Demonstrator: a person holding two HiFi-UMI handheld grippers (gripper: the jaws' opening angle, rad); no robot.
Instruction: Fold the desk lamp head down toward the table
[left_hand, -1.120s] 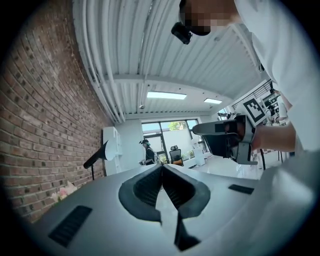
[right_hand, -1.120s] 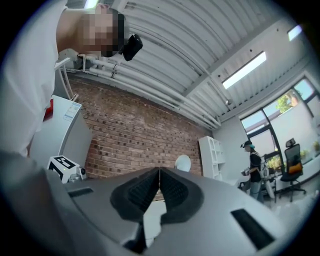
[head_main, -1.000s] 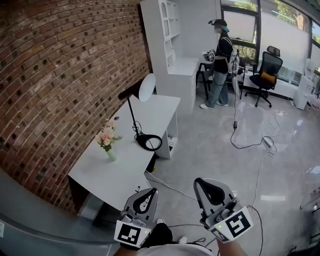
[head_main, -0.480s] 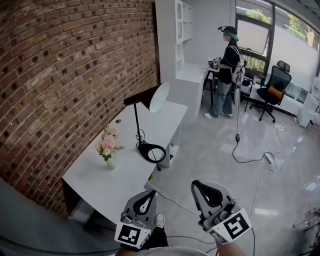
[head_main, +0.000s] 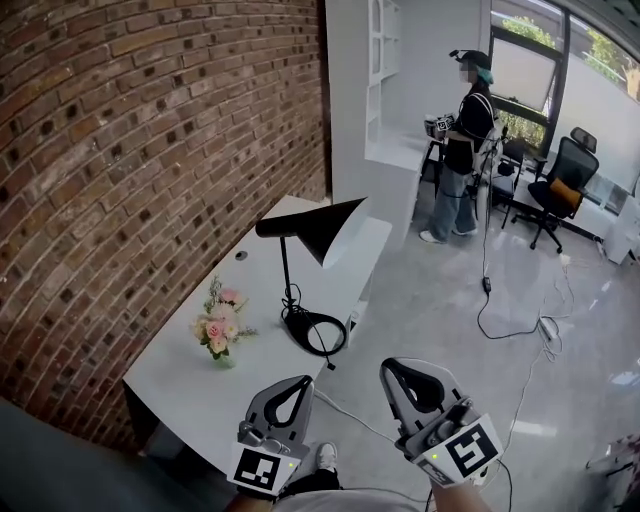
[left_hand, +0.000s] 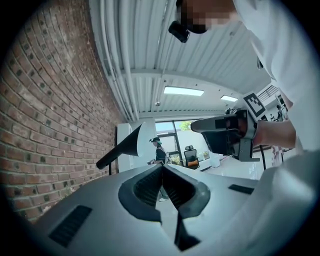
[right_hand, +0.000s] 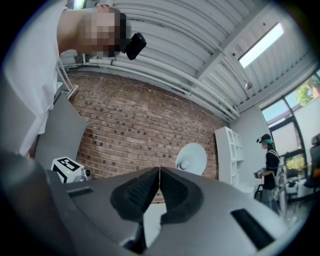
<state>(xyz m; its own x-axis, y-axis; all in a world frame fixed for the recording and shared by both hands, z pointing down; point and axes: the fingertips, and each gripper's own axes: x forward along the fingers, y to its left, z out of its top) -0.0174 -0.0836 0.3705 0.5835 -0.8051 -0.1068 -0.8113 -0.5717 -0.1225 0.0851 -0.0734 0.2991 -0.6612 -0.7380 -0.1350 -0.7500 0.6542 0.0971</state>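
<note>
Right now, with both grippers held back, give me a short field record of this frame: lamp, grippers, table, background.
lamp: desk lamp on the white table, head up on its stem, not folded down
left gripper: jaws together, empty, apart from the lamp
right gripper: jaws together, empty, apart from the lamp
also on table: flower vase, left of the lamp base
background: person standing, office chair beyond
</note>
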